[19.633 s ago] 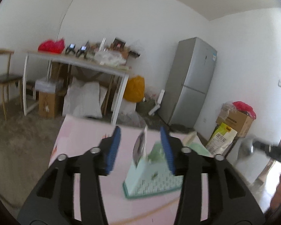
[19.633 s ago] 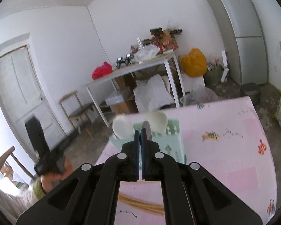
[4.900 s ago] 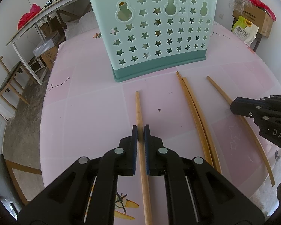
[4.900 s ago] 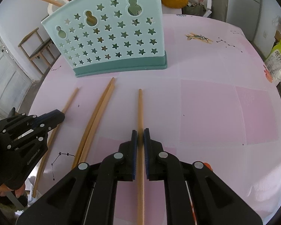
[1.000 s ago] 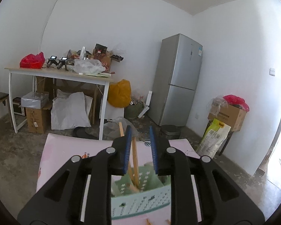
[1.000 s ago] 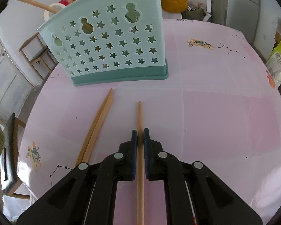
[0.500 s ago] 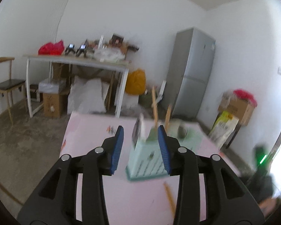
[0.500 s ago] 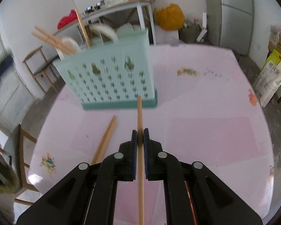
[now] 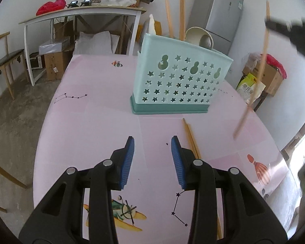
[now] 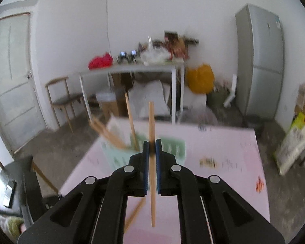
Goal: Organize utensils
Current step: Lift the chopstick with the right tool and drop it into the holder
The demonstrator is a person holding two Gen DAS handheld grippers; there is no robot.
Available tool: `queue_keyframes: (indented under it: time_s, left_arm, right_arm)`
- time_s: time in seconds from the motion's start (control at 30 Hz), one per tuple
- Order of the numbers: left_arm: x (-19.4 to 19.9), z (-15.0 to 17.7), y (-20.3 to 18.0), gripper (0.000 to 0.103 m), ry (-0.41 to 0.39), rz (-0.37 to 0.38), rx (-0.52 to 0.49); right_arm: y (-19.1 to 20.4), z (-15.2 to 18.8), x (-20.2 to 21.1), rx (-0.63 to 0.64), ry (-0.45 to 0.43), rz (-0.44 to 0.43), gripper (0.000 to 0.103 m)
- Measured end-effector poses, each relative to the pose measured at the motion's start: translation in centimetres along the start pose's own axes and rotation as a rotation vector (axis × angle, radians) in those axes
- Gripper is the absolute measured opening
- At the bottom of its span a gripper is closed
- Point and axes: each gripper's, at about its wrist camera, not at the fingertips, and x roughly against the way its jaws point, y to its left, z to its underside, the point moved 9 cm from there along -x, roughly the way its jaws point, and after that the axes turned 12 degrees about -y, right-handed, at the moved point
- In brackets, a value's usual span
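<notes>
Comparing with a second ago: your two hands have swapped roles.
Left jaws: your left gripper (image 9: pixel 152 158) was up over the caddy with a chopstick between its pads; now it hangs low over the near worktop (image 9: pixel 87 126), jaws parted about a third of their reach, nothing between the blue pads (image 9: pixel 128 160), nothing touched.
Meaning for the left: that stick has been dropped into the caddy, so this hand is free for the next pick.
Pair on the worktop: two chopsticks (image 9: pixel 190 136) lie side by side just right of your left jaws, running from the caddy's near right corner back under the right finger; they are the closest remaining work.
Right jaws: your right gripper (image 10: pixel 151 158) had its stick flat on the worktop a second ago; now it is lifted clear, jaws clenched on the held chopstick (image 10: pixel 151 126), which stands nearly upright through the pads, both ends free.
Same stick from the left view: held chopstick (image 9: pixel 254 81) hangs in the air to the right of the caddy, blurred, its lower tip above the worktop.
Caddy: utensil caddy (image 9: pixel 183 81) stands upright mid-worktop, beyond both grippers, with upright chopsticks (image 9: pixel 181 10) and a pale bowl-like piece (image 9: pixel 199 36) showing above its rim.
What is left, judging from this: one stick to insert, two to collect.
</notes>
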Motion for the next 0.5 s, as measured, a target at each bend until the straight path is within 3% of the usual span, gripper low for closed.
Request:
queue_keyframes:
  time_s: [0.23, 0.5]
  left_arm:
    - [-0.7, -0.7, 0.8, 0.035, -0.005, -0.02, 0.007]
    - [-1.1, -0.2, 0.5, 0.035, 0.012, -0.027, 0.007]
  right_arm:
    - [1.5, -8.0, -1.1, 0.022, -0.176, -0.074, 0.006]
    - [3.8, -11.1, -5.0, 0.08, -0.244, -0.123, 0.006]
